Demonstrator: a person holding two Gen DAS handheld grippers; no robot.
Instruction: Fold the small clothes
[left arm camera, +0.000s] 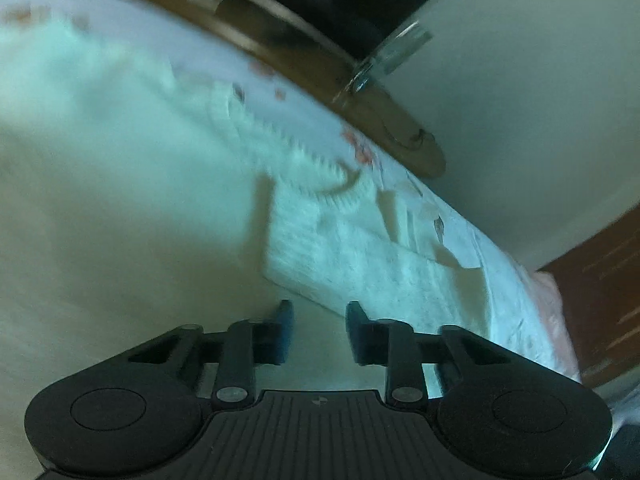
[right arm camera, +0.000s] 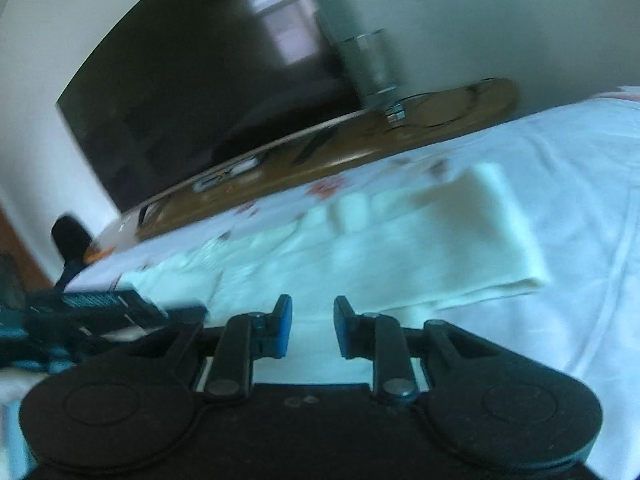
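Note:
A pale cream garment (left arm camera: pixel 120 200) lies spread on the floral white bedsheet (left arm camera: pixel 516 320), blurred by motion. Beside it is a white knitted piece (left arm camera: pixel 360 248) with a ribbed edge. My left gripper (left arm camera: pixel 320 320) hovers low at the knit's near edge, its blue pads a small gap apart with nothing between them. In the right wrist view the cream garment (right arm camera: pixel 440 240) lies folded into a long band across the bedsheet (right arm camera: pixel 580 200). My right gripper (right arm camera: pixel 312 320) sits just before its near edge, pads slightly apart and empty. The left gripper's dark housing (right arm camera: pixel 92 304) shows at the left.
A wooden shelf (left arm camera: pixel 320 60) runs along the far side of the bed and carries a glass object (left arm camera: pixel 400 48). A dark TV screen (right arm camera: pixel 200 80) stands on it against a white wall. Brown wooden furniture (left arm camera: pixel 600 260) is at the right.

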